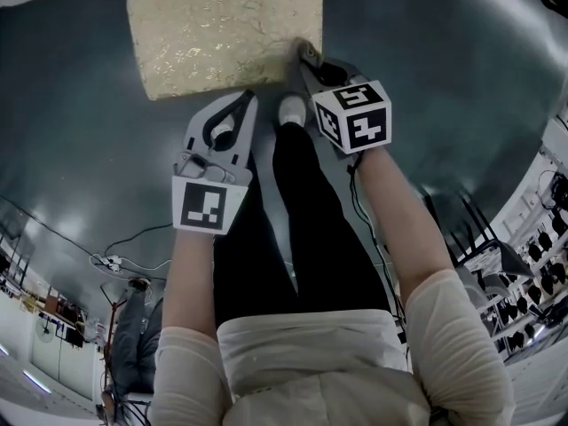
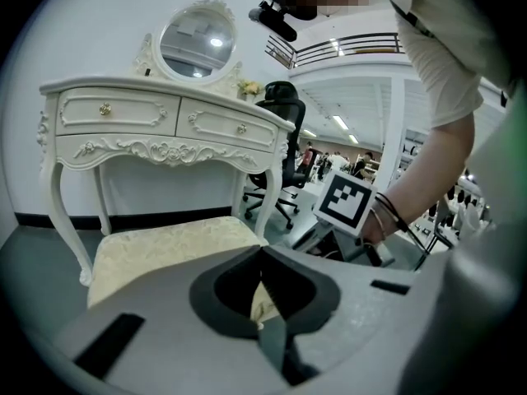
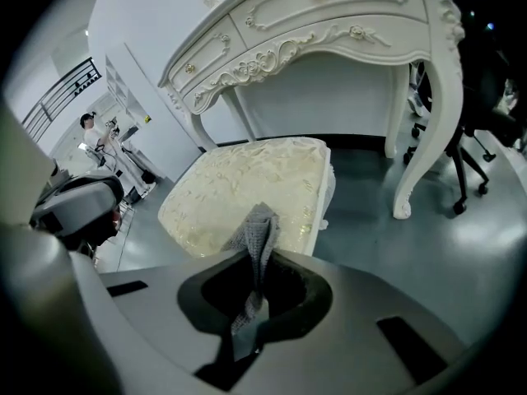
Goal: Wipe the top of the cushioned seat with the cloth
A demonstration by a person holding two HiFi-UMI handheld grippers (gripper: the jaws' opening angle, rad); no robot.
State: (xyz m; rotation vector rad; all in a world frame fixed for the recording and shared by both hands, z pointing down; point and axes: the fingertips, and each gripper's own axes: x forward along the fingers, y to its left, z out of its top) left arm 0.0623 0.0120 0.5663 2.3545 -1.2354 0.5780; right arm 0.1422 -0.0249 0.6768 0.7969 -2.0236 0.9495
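Cloth [image 3: 257,230], grey waffle weave: clamped between the jaws of right gripper [image 3: 262,262], folded edge sticking up past the tips. Held low in front of the body, forearm stretched forward and down, tips at the near right corner of cushioned seat [image 1: 222,29]. Cannot tell whether cloth and cushion touch. Marker cube [image 1: 353,115] on top of that gripper, facing the head camera.

Left gripper [image 1: 246,101]: jaws pressed together, nothing between them. Pointed forward, just short of the seat's near edge, not touching it. Forearm straight, roughly parallel to the right one. Both grippers side by side and near each other, 1 white shoe [image 1: 291,109] between them, black trousers [image 1: 302,229] below.

Seat: cream with gold pattern, on grey floor [image 1: 444,78], right in front of white dressing table [image 2: 156,130]. 2 drawers [image 2: 111,109] in the table front, both shut, contents unseen. Oval mirror [image 2: 196,44] on the table top. Black office chair [image 2: 284,118] beyond the table's far end. 1 person [image 3: 92,134] standing far back in the right gripper view.
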